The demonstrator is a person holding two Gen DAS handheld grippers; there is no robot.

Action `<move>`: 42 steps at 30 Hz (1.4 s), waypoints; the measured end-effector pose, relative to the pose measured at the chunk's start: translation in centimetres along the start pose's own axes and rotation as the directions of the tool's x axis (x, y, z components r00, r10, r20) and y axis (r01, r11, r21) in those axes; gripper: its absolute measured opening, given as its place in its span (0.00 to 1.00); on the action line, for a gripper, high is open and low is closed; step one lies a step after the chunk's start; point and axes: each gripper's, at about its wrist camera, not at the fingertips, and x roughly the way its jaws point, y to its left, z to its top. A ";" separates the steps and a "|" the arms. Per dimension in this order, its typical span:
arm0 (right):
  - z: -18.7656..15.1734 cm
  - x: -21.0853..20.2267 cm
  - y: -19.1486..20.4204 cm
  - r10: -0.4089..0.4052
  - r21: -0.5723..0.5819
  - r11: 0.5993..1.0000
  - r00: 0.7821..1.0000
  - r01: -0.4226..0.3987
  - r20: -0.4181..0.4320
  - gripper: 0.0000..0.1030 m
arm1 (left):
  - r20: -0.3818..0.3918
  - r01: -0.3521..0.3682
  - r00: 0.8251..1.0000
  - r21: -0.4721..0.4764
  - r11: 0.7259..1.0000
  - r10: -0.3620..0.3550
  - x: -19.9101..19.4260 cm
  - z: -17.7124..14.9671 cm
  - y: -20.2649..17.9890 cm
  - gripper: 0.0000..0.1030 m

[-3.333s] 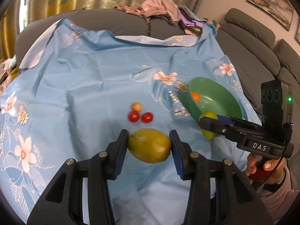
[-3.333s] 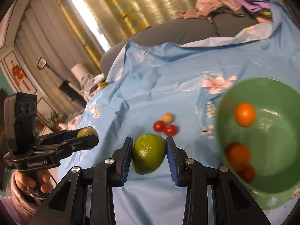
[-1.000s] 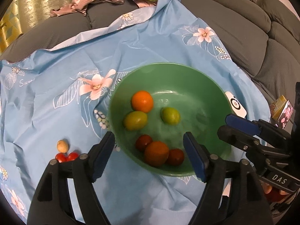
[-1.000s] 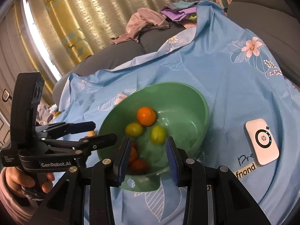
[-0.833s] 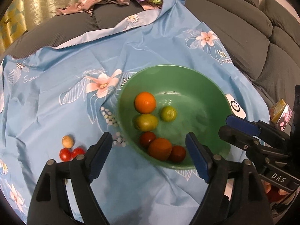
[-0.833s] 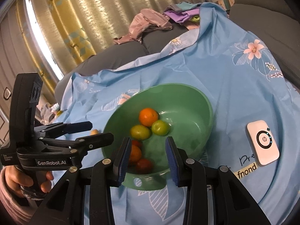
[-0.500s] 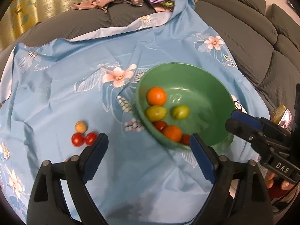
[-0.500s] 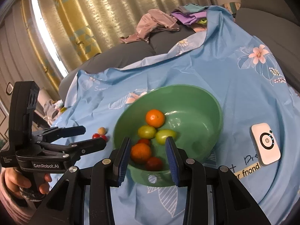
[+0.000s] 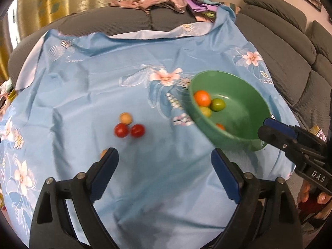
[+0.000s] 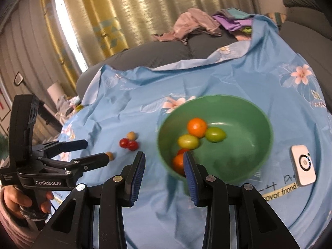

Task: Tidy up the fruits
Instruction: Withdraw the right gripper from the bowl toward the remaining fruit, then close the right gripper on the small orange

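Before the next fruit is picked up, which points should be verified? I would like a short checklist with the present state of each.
1. Left gripper empty, open: ok.
2. Right gripper empty, open: ok.
3. Green bowl upright with room left: ok.
4. Loose fruit in view: two red tomatoes, tan fruit, small orange fruit on the blue cloth: ok.
5. White device apart from the bowl: ok.
6. Whether the orange fruit touches the left finger: cannot tell.
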 end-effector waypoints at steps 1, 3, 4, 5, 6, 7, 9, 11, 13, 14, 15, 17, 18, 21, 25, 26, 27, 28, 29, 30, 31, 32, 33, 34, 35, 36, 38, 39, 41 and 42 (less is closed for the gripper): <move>0.0 0.2 0.5 0.005 -0.011 1.000 1.000 -0.005 -0.004 0.37 | 0.000 -0.007 1.000 -0.009 1.000 0.007 -0.2 -0.4 0.6 0.88; 0.1 0.5 1.5 0.012 -0.031 0.999 1.000 -0.013 -0.010 0.37 | -0.002 -0.017 1.000 -0.027 0.999 0.017 -0.5 -1.0 1.7 0.88; 0.2 0.6 2.0 0.016 -0.041 0.999 1.000 -0.017 -0.013 0.37 | -0.005 -0.022 1.000 -0.039 0.999 0.022 -0.6 -1.4 2.4 0.88; 0.2 0.8 2.5 0.020 -0.049 0.999 1.000 -0.021 -0.017 0.37 | -0.007 -0.026 1.000 -0.048 0.998 0.026 -0.7 -1.7 2.9 0.88; 0.2 1.0 2.9 0.023 -0.058 0.998 0.999 -0.024 -0.022 0.37 | -0.008 -0.031 0.999 -0.059 0.998 0.031 -0.8 -2.0 3.4 0.88; 0.2 1.2 3.4 0.026 -0.067 0.997 0.999 -0.028 -0.027 0.37 | -0.009 -0.035 0.999 -0.070 0.997 0.035 -0.9 -2.3 4.0 0.88; 0.3 1.6 4.4 0.033 -0.084 0.996 0.999 -0.036 -0.039 0.37 | -0.013 -0.041 0.999 -0.091 0.995 0.040 -1.0 -2.9 5.1 0.88; 0.2 2.2 5.2 0.040 -0.099 0.994 0.998 -0.045 -0.053 0.37 | -0.020 -0.049 0.999 -0.111 0.993 0.047 -1.0 -3.6 6.2 0.88; 0.1 2.9 6.0 0.051 -0.113 0.992 0.996 -0.059 -0.072 0.37 | -0.027 -0.055 0.998 -0.134 0.989 0.052 -1.0 -4.3 7.3 0.88; 0.0 3.3 6.4 0.058 -0.120 0.991 0.995 -0.067 -0.084 0.37 | -0.031 -0.058 0.998 -0.146 0.988 0.054 -0.9 -4.6 7.8 0.88; 0.0 3.8 6.7 0.065 -0.125 0.989 0.993 -0.076 -0.095 0.37 | -0.034 -0.061 0.998 -0.154 0.986 0.056 -0.9 -4.8 8.2 0.88; -0.3 4.6 7.4 0.081 -0.132 0.987 0.989 -0.097 -0.120 0.37 | -0.044 -0.065 0.997 -0.170 0.983 0.058 -0.7 -5.4 9.0 0.88; -0.4 5.1 7.7 0.090 -0.134 0.985 0.987 -0.108 -0.133 0.37 | -0.048 -0.063 0.997 -0.174 0.983 0.056 -0.5 -5.6 9.3 0.88; -0.7 6.4 8.4 0.108 -0.135 0.982 0.980 -0.132 -0.168 0.37 | -0.063 -0.059 0.997 -0.183 0.981 0.048 0.1 -6.1 10.0 0.88; -0.9 7.8 8.8 0.126 -0.128 0.980 0.971 -0.154 -0.203 0.37 | -0.070 -0.042 0.997 -0.175 0.984 0.030 1.1 -6.0 10.3 0.87; -0.9 8.0 8.8 0.127 -0.126 0.980 0.970 -0.156 -0.209 0.37 | -0.070 -0.038 0.997 -0.168 0.985 0.027 1.3 -5.8 10.3 0.87; -1.0 8.4 8.8 0.126 -0.124 0.980 0.968 -0.155 -0.216 0.37 | -0.071 -0.033 0.997 -0.161 0.986 0.022 1.6 -5.6 10.2 0.87; -1.0 8.7 8.8 0.123 -0.122 0.981 0.967 -0.153 -0.221 0.37 | -0.069 -0.026 0.997 -0.150 0.988 0.016 1.9 -5.3 10.1 0.86; -0.9 8.9 8.7 0.122 -0.119 0.981 0.967 -0.152 -0.224 0.37 | -0.068 -0.021 0.998 -0.140 0.990 0.011 2.2 -5.0 10.0 0.84; -0.9 9.1 8.6 0.124 -0.114 0.982 0.966 -0.153 -0.226 0.37 | -0.071 -0.017 0.997 -0.127 0.992 0.008 2.6 -4.7 9.9 0.82; -0.9 9.3 8.5 0.127 -0.109 0.982 0.966 -0.155 -0.227 0.37 | -0.074 -0.011 0.997 -0.111 0.994 0.003 3.1 -4.3 9.7 0.80; -0.8 9.4 8.5 0.129 -0.105 0.982 0.965 -0.156 -0.228 0.37 | -0.080 -0.007 0.997 -0.099 0.995 -0.001 3.5 -3.9 9.5 0.75; -0.8 9.6 8.4 0.131 -0.102 0.982 0.964 -0.157 -0.230 0.37 | -0.087 -0.005 0.996 -0.087 0.996 -0.002 4.0 -3.6 9.4 0.69; -0.7 9.8 8.4 0.131 -0.102 0.982 0.964 -0.158 -0.231 0.37 | -0.097 -0.003 0.995 -0.071 0.997 -0.004 4.7 -3.2 9.2 0.68; -0.6 10.0 8.3 0.131 -0.102 0.982 0.964 -0.158 -0.232 0.37 | -0.104 -0.004 0.995 -0.060 0.998 -0.002 5.2 -2.9 9.0 0.65; -0.5 10.2 8.3 0.129 -0.103 0.982 0.964 -0.157 -0.233 0.37 | -0.109 -0.007 0.994 -0.052 0.999 0.001 5.7 -2.7 8.9 0.62; -0.3 10.6 8.2 0.130 -0.101 0.982 0.964 -0.157 -0.234 0.37 | -0.122 -0.005 0.993 -0.041 0.999 0.000 6.7 -2.2 8.9 0.52; -0.1 10.8 8.1 0.129 -0.101 0.983 0.964 -0.156 -0.234 0.37 | -0.127 -0.008 0.992 -0.038 0.999 0.003 7.1 -2.1 8.9 0.48; 0.2 11.2 8.1 0.130 -0.104 0.982 0.964 -0.158 -0.233 0.37 | -0.139 -0.012 0.990 -0.031 0.999 0.008 7.9 -1.7 9.0 0.42; 0.4 11.4 8.1 0.132 -0.106 0.981 0.964 -0.160 -0.232 0.37 | -0.146 -0.014 0.989 -0.026 1.000 0.010 8.3 -1.7 9.1 0.38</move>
